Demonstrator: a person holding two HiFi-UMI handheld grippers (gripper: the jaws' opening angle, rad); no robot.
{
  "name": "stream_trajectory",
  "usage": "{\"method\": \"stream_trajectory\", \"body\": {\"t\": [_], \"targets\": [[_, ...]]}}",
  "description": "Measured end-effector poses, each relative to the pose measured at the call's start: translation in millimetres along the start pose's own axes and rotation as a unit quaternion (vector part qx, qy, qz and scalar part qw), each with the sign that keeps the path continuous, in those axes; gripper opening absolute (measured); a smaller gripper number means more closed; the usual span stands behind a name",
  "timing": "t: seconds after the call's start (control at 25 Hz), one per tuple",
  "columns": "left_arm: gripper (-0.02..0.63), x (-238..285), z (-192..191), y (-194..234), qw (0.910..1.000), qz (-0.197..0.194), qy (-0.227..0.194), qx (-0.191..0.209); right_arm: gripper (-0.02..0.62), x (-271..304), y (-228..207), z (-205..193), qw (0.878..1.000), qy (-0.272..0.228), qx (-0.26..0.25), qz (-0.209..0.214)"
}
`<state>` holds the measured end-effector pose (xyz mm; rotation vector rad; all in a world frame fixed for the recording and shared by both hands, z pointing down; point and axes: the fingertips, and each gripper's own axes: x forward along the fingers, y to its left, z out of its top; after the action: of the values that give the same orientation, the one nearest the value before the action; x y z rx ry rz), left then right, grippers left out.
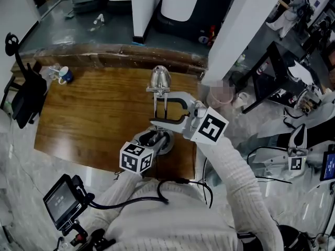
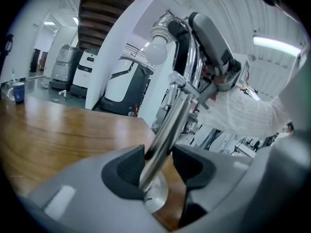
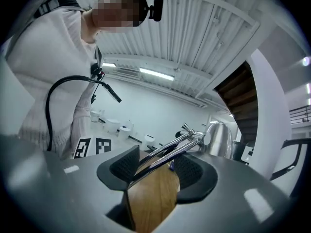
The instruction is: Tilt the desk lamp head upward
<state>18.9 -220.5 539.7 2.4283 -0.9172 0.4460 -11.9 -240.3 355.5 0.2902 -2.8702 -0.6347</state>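
left gripper (image 2: pixel 158 166) spread round lamp stem (image 2: pixel 167 125) just above base (image 2: pixel 158 198), pads not clamping; right gripper (image 3: pixel 158 166) spread round the arm rods (image 3: pixel 170 152), lamp head (image 3: pixel 219 140) beyond its tips. risk: w/ neither gripping, a push on rods slips or tips lamp; table (image 1: pixel 89 114) edge near behind both, open wood ahead

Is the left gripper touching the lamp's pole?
Cannot tell. Left gripper view: the pole stands between the open jaws of the left gripper; a gap shows at one pad, but the pole overlaps the other.
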Motion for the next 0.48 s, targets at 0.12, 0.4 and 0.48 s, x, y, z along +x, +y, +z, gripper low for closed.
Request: {"method": "stream_trajectory", "body": {"t": [0.12,0.4,0.48], "targets": [[0.183,0.4,1.0,-0.1,1.0000,0.000,0.000,0.000,0.210,0.6,-1.5,7.0,0.999,-0.029,0.013,-0.002],[0.186,-1.0,3.4,-0.9,0.9999,-0.006,-0.012,-0.007,0.249,-3.7,-12.9,8.9,0.993,-0.068,0.079,-0.051],[0.188,-1.8,4.6,-2.0,0.9997,-0.012,-0.017,-0.012,0.311,-8.8,-16.9,-1.2,0.988,-0.062,0.128,-0.066]]}}
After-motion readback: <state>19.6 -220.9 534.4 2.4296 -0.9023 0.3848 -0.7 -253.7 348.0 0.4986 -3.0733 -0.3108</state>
